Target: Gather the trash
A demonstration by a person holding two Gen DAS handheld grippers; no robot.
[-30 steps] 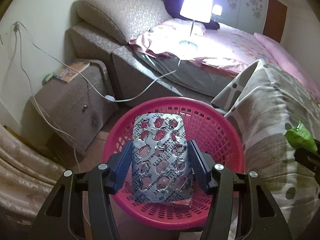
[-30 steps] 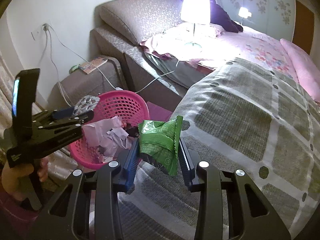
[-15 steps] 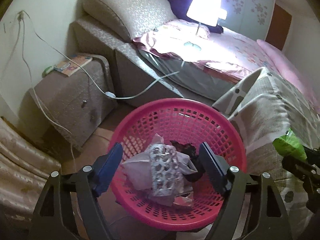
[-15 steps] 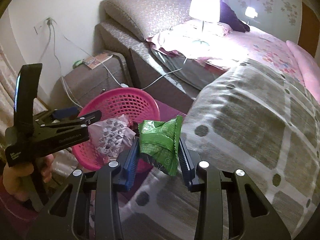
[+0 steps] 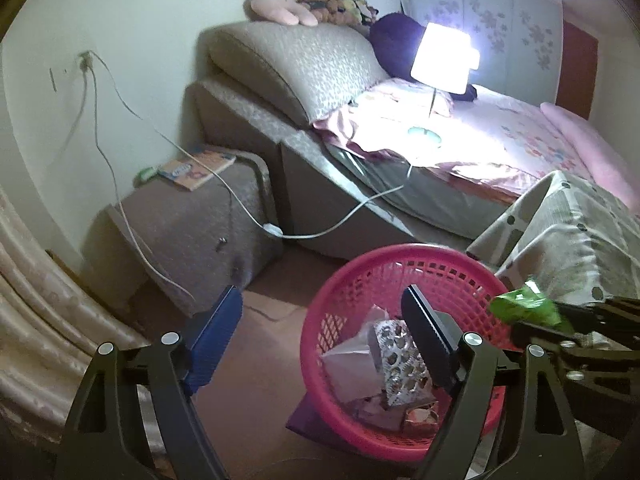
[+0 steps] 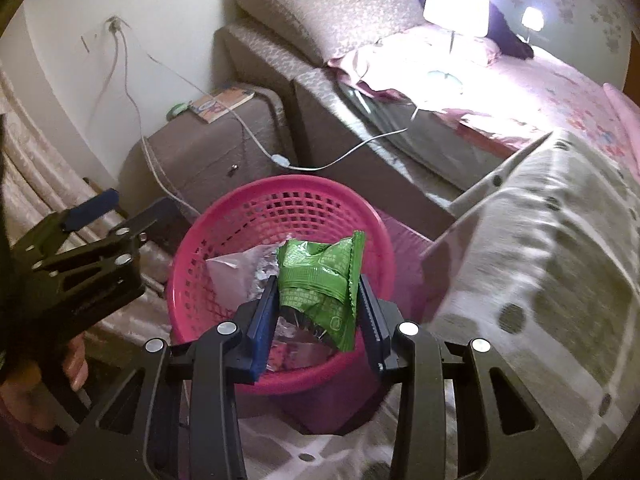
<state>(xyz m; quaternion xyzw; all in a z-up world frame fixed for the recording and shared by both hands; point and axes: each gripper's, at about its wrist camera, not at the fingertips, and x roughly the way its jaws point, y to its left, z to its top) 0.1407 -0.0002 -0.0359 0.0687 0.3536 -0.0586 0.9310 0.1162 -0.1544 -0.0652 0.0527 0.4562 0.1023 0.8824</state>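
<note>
A: While the curtain (image 5: 36,300) folds fill the far left, what stands around the basket?

B: A nightstand (image 5: 208,216) with a book (image 5: 196,166) and white cables, then the bed (image 5: 460,148) with a lit lamp (image 5: 440,58). The pink basket (image 5: 332,312) sits on the floor beside a patterned quilt (image 5: 576,240).

A: And the grippers?

B: The left gripper (image 5: 324,340) is spread wide and empty; its right finger hides part of the blister pack (image 5: 394,364) lying in the basket. The right gripper (image 6: 316,312) pinches a green wrapper (image 6: 320,280) over the basket's opening.

A: Does either view differ?

B: The left view catches only the wrapper's tip; the right view blurs the quilt.
</note>
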